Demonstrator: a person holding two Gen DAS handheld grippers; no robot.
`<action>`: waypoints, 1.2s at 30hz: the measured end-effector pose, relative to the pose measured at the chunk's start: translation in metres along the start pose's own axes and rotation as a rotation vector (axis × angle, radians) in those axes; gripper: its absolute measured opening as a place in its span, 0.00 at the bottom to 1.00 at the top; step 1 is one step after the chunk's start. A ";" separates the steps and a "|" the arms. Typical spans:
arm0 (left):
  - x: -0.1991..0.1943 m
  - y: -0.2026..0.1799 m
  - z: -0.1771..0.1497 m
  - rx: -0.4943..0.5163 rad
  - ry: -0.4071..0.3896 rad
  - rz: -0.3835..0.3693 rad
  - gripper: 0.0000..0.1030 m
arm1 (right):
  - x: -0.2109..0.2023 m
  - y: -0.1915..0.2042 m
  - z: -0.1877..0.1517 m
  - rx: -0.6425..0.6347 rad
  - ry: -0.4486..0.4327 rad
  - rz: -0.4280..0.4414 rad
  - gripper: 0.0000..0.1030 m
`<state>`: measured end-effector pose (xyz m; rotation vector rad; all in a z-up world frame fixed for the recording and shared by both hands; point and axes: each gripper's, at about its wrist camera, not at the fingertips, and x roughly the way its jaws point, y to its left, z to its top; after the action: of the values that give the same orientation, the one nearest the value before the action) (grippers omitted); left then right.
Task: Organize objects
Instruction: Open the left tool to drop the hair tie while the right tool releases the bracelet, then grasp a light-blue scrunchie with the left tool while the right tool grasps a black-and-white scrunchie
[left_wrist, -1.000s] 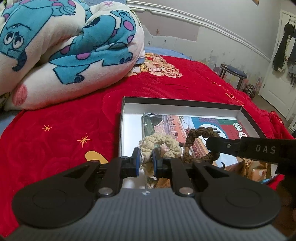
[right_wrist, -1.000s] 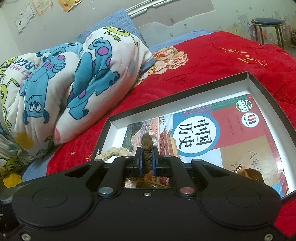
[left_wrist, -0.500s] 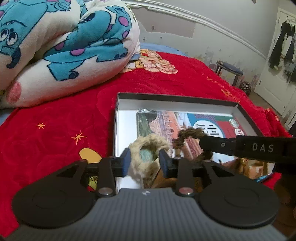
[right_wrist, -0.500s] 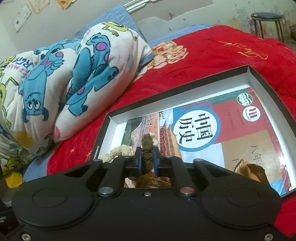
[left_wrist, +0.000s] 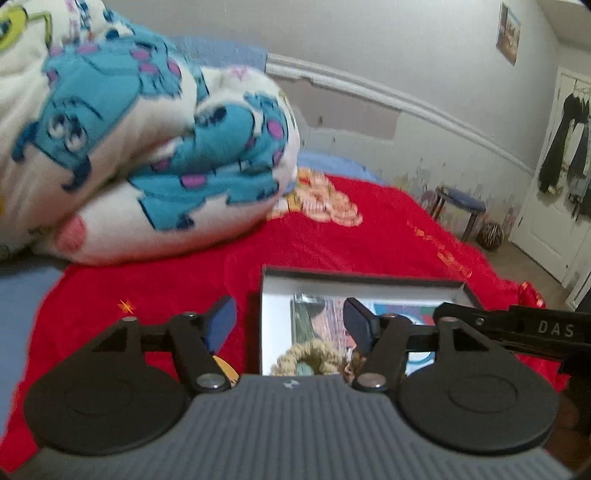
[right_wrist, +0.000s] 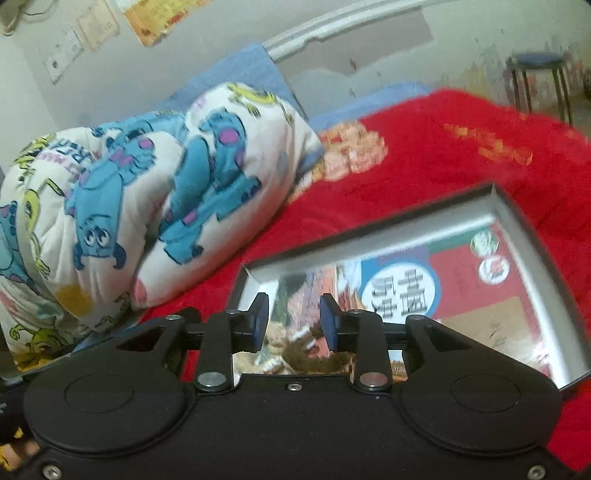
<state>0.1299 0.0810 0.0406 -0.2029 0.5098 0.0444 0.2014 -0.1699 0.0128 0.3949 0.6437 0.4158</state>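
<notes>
A shallow box (left_wrist: 362, 278) (right_wrist: 524, 218) with a dark rim and white inside lies on the red bedspread, with a colourful book (right_wrist: 436, 291) flat in it. A beige braided ring (left_wrist: 308, 356) lies in the box near its front left corner. A brown braided ring (right_wrist: 306, 360) lies beside it. My left gripper (left_wrist: 290, 325) is open and empty above the beige ring. My right gripper (right_wrist: 294, 325) is open and empty above the brown ring; its arm (left_wrist: 517, 328) crosses the left wrist view.
A rolled cartoon-print quilt (left_wrist: 147, 155) (right_wrist: 147, 192) lies behind and left of the box. A blue stool (left_wrist: 461, 206) (right_wrist: 535, 74) stands by the far wall, past the bed's edge. A white door with hanging clothes (left_wrist: 565, 147) is at the right.
Both grippers have opened and drawn back and up. The left let go of the beige ring, the right of the brown ring; both rings now lie in the box.
</notes>
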 end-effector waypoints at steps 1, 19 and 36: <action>-0.008 0.001 0.003 -0.001 -0.002 0.011 0.75 | -0.008 0.003 0.002 -0.001 -0.013 0.006 0.31; -0.055 0.003 -0.070 -0.057 0.352 0.024 0.76 | -0.065 0.045 -0.082 -0.061 0.190 -0.056 0.29; -0.023 -0.008 -0.103 -0.087 0.484 0.007 0.41 | -0.011 0.021 -0.101 0.088 0.327 -0.035 0.20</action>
<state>0.0607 0.0519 -0.0344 -0.2994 0.9922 0.0244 0.1231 -0.1346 -0.0460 0.4017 0.9886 0.4238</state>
